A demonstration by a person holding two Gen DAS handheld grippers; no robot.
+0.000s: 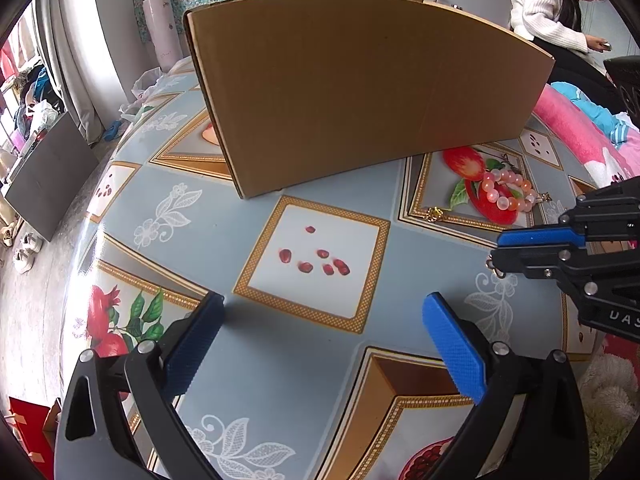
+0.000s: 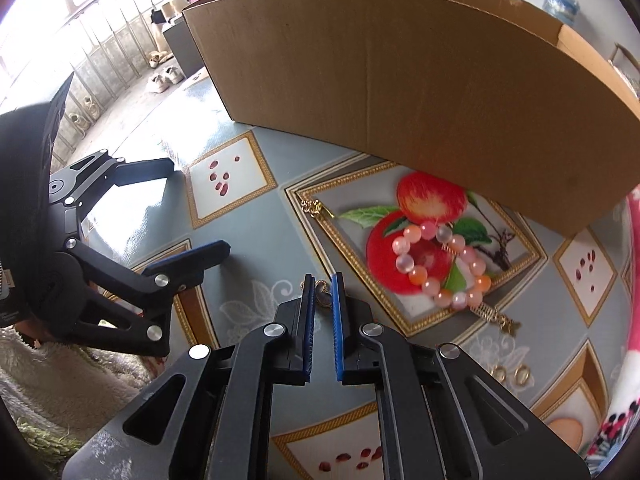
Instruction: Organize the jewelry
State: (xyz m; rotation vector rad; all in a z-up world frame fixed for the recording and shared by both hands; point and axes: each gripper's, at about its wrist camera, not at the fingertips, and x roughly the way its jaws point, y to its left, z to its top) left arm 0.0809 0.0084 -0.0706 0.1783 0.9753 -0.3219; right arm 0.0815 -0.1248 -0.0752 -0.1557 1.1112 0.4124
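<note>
Beside the cardboard box [image 2: 400,92], the right hand-held gripper [image 2: 322,285] pinches a small gold jewelry piece [image 2: 322,294] for sorting; the left hand-held gripper [image 1: 320,320] gapes empty.

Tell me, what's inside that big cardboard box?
Nothing can be told: the cardboard box shows only its outer wall and top rim, so its inside is hidden. The bead bracelet lies outside, on the tablecloth.

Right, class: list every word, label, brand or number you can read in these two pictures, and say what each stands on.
"UAS": white letters on the black body of the right gripper in the left wrist view, cut off at the picture's edge, so the word may run on.
Pale cylinder behind the box: faint marks, too small to read.
Box, tablecloth and bead bracelet: no text visible.
</note>
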